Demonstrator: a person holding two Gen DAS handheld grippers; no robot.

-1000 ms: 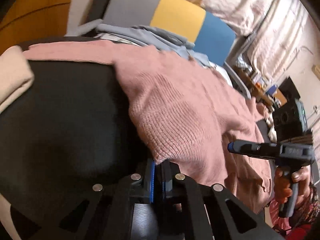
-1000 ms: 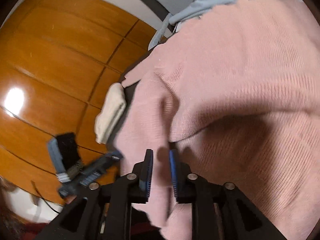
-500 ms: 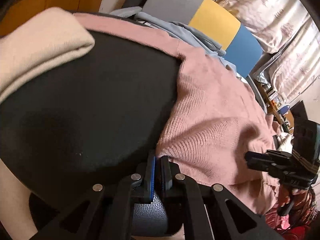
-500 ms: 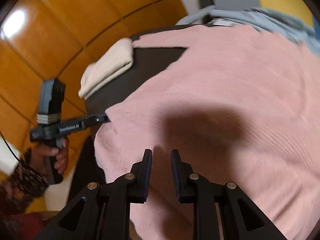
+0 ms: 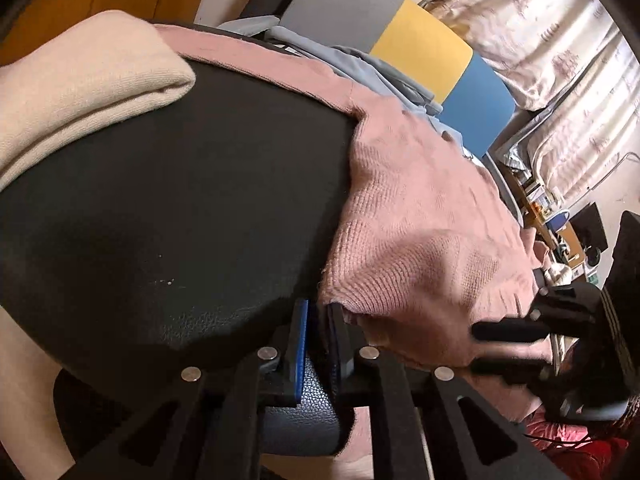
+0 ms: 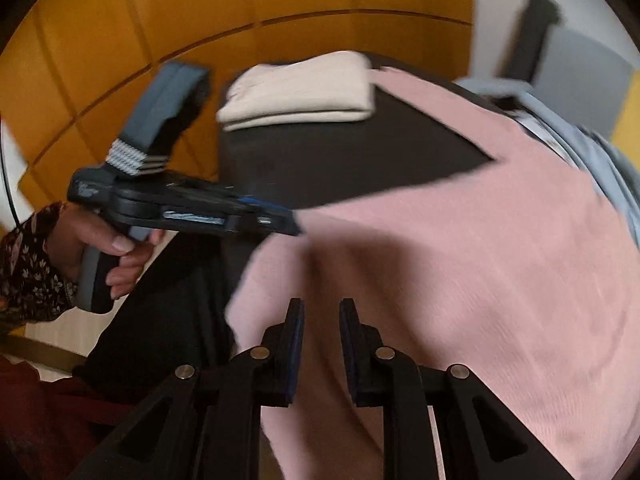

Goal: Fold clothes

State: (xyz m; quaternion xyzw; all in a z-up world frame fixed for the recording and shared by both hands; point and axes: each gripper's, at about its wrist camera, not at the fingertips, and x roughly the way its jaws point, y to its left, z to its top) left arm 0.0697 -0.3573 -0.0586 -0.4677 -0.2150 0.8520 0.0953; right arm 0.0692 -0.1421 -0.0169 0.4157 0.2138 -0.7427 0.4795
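A pink knit sweater point(image 5: 420, 220) point(image 6: 460, 260) lies across the right part of a black padded seat point(image 5: 180, 180) point(image 6: 340, 160). My left gripper point(image 5: 318, 312) point(image 6: 294, 226) is at the sweater's near corner by the seat's front edge. Its jaws are opening, and the corner rests at the tips with the pads off it. My right gripper point(image 6: 322, 308) point(image 5: 476, 346) is at the sweater's lower right edge. Pink fabric shows between its fingers, and its jaws are closing a little on it.
A folded cream garment point(image 5: 80, 80) point(image 6: 300, 92) lies on the seat's far left. A pale blue garment point(image 5: 360, 64) is heaped behind the sweater against a grey, yellow and blue backrest point(image 5: 420, 52). An orange wooden wall point(image 6: 280, 0) stands behind. A cluttered desk point(image 5: 560, 220) is far right.
The left gripper carried the sweater's corner down to the seat's near edge, then its jaws parted. The right gripper rolled and swung sideways along the sweater's edge.
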